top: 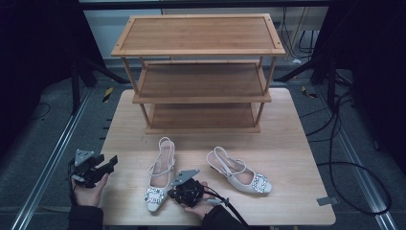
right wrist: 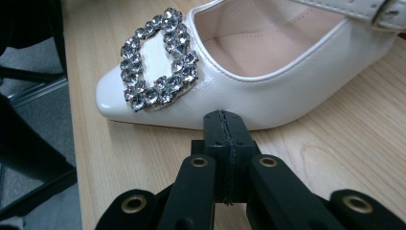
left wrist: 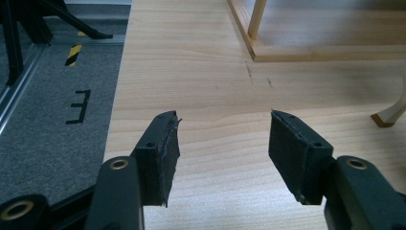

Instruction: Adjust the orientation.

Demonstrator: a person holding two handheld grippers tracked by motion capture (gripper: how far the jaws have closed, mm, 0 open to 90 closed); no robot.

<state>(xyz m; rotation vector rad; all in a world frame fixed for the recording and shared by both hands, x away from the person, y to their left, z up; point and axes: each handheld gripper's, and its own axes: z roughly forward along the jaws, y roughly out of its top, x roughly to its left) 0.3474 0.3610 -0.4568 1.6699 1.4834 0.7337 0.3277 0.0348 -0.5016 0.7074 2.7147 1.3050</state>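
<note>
The near shoe [top: 160, 175] is a glossy white slingback with a squared toe, a thin buckled strap and a square brooch of clear faceted stones [right wrist: 158, 60] on the toe. It lies on the pale wood-grain table [top: 297, 191] near the front edge, left of centre, its long axis running front to back: toe toward the front edge, strap toward the bamboo rack [top: 198, 72]. The right gripper [right wrist: 224, 120] sits just beside its toe flank, black padded jaws pressed together on nothing. The second shoe [top: 239, 175], of the same make, lies to the right, toe angled toward the front right corner. The left gripper [left wrist: 222, 139] hovers at the table's left edge, jaws spread wide apart.
</note>
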